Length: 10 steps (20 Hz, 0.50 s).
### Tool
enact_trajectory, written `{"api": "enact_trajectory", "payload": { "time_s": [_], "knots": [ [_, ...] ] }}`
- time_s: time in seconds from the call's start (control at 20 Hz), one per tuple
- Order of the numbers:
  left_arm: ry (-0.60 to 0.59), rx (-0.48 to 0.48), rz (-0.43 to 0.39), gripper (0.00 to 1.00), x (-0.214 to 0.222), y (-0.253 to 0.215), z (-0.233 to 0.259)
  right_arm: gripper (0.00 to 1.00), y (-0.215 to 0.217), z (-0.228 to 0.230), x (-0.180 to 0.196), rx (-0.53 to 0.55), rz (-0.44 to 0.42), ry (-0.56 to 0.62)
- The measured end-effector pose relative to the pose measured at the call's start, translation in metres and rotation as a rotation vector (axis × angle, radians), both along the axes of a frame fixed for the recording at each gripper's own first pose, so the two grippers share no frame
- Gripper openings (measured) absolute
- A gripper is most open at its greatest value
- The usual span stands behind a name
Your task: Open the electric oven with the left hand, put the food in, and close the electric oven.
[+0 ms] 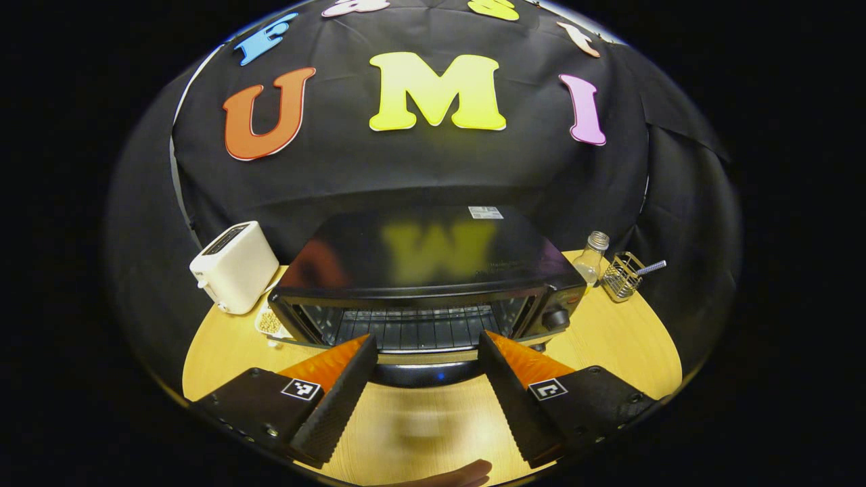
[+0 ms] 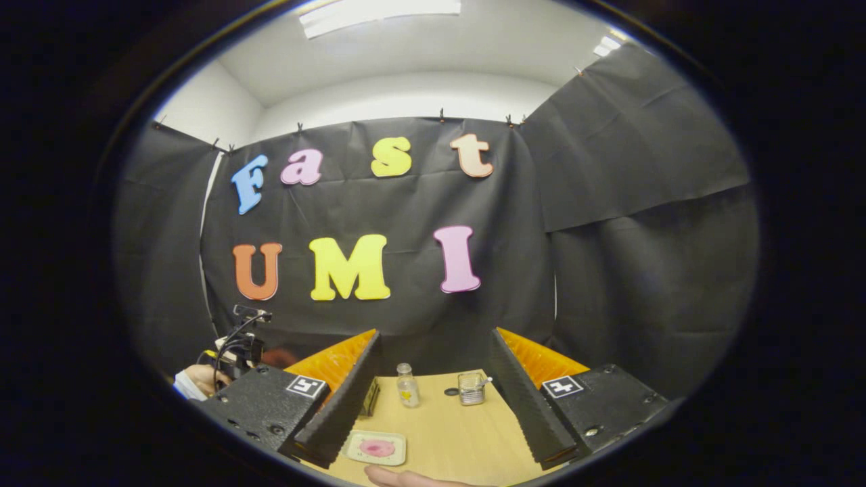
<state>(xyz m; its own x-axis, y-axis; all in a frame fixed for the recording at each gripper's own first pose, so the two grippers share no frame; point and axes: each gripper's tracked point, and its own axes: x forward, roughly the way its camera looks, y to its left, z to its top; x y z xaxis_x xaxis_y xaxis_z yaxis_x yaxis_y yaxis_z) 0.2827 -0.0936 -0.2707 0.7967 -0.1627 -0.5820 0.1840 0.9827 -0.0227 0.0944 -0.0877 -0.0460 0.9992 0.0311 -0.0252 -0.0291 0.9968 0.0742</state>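
Observation:
The black electric oven stands mid-table in the left gripper view, its wire rack visible through the glass door. The door's dark handle lies in the gap between my left gripper's open fingers, which do not press on it. Whether the door is ajar I cannot tell. In the right gripper view a small plate with pink food lies on the table just ahead of the right gripper, which is open and holds nothing. The left gripper's body and the hand holding it show far left there.
A white toaster and a small dish of beans sit left of the oven. To its right stand a glass bottle and a wire holder, the same bottle and holder lying beyond the plate. Bare wooden table surrounds them.

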Motion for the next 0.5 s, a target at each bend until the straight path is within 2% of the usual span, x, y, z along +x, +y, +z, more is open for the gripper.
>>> {"api": "enact_trajectory", "payload": {
  "time_s": [0.5],
  "knots": [
    [-0.02,0.003,-0.012,0.93,-0.058,0.009,-0.033,1.0,0.014,-0.003,-0.015,-0.01,0.023,0.026]
  ]
}}
